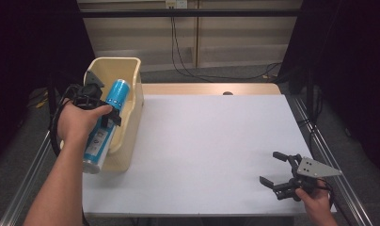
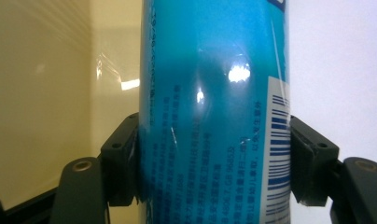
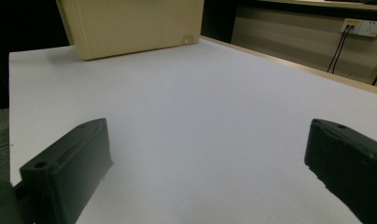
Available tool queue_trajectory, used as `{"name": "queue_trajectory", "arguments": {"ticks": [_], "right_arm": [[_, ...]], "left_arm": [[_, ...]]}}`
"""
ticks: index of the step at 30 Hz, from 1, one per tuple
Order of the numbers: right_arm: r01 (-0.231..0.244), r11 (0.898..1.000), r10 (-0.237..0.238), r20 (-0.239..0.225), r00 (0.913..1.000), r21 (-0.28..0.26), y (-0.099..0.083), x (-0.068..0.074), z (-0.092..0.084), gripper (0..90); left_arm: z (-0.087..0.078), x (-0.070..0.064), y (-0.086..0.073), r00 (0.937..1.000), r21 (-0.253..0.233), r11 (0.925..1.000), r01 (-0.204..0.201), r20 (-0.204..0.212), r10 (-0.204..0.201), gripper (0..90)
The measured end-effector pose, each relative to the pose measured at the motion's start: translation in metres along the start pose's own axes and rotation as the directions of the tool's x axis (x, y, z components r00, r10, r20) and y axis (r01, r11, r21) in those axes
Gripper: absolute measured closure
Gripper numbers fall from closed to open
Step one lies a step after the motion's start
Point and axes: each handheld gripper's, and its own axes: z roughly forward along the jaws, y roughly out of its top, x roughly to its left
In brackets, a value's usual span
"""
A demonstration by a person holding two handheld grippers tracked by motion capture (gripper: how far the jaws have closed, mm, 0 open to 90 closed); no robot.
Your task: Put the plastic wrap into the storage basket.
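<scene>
The left gripper (image 1: 109,112) is at the far left of the table (image 1: 202,141), over the bin (image 1: 127,94). Its jaws are clamped on the can (image 1: 106,125), one pad on each side of the body. In the left gripper view the can (image 2: 214,112) stands between the two black pads (image 2: 123,158), and both pads press flat against its wall. The left hand (image 1: 77,122) wraps the gripper body from the near side.

The can is a tall blue cylinder with a white label panel and a barcode (image 2: 276,154). It is tilted: the blue end points far and to the right, the pale end points near and to the left. Its far half lies over the open top of the bin; its near end reaches past the bin's near edge, at the left edge of the table. Whether the can touches the bin cannot be told.

The bin is a beige, open-topped plastic box at the far left corner of the white table. In the right gripper view the bin (image 3: 130,28) stands at the far end of the table surface (image 3: 200,116).

The right gripper (image 1: 277,170) is at the near right corner of the table, well apart from the can and the bin. Its jaws are spread wide with nothing between them. It sits low over the white surface, held by the right hand (image 1: 315,197).
</scene>
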Motion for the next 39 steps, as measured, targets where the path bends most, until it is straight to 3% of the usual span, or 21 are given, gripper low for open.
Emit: {"name": "queue_trajectory", "arguments": {"ticks": [8,15,20,26,27,28,30,32,35,38,39], "right_arm": [[0.005,1.000,-0.005,-0.001,1.0000,-0.004,0.000,0.000,0.000,0.0],[0.013,1.000,-0.013,0.004,0.9999,-0.001,0.001,0.000,-0.001,0.0],[0.014,1.000,-0.014,0.006,0.9999,0.002,0.001,0.000,-0.001,0.0],[0.020,1.000,-0.020,0.006,0.9998,0.007,0.001,0.001,-0.001,0.0],[0.019,1.000,-0.019,0.005,0.9998,0.012,0.001,0.002,-0.001,0.0],[0.022,1.000,-0.022,0.004,0.9997,0.011,0.001,0.002,-0.001,0.0],[0.028,1.000,-0.028,0.002,0.9996,0.014,0.001,0.002,0.000,0.0],[0.030,0.999,-0.030,0.003,0.9996,0.015,0.000,0.002,0.000,0.0],[0.028,0.999,-0.028,0.003,0.9996,0.020,0.001,0.002,-0.001,0.0],[0.022,1.000,-0.022,0.006,0.9997,0.006,0.001,0.002,-0.001,0.0],[0.023,1.000,-0.023,0.009,0.9997,0.007,0.001,0.002,-0.001,0.0]], "left_arm": [[0.004,-0.003,0.002,0.9998,0.013,0.9998,0.017,-0.001,-0.017,31.9],[0.003,-0.001,0.004,0.9997,0.029,0.9996,0.007,-0.024,-0.006,31.8],[0.003,0.000,0.004,0.9994,0.036,0.9990,0.027,-0.021,-0.026,31.7],[0.006,0.000,0.005,0.9997,0.043,0.9990,0.016,-0.018,-0.016,30.7],[-0.008,0.001,0.008,0.9992,-0.033,0.9988,0.035,0.021,-0.035,33.4],[-0.018,0.001,0.011,0.9983,-0.060,0.9979,0.026,0.053,-0.023,34.1],[-0.032,-0.005,0.014,0.9996,-0.041,0.9991,-0.001,0.029,0.003,32.1],[-0.037,-0.010,0.015,0.9987,-0.021,0.9996,-0.017,0.047,0.018,29.2],[-0.034,-0.015,0.013,0.9956,-0.044,0.9989,-0.018,0.091,0.022,25.9],[-0.030,-0.020,0.012,0.9930,-0.037,0.9990,-0.027,0.114,0.031,24.1],[-0.027,-0.025,0.011,0.9913,-0.035,0.9983,-0.047,0.121,0.051,23.6]]}}
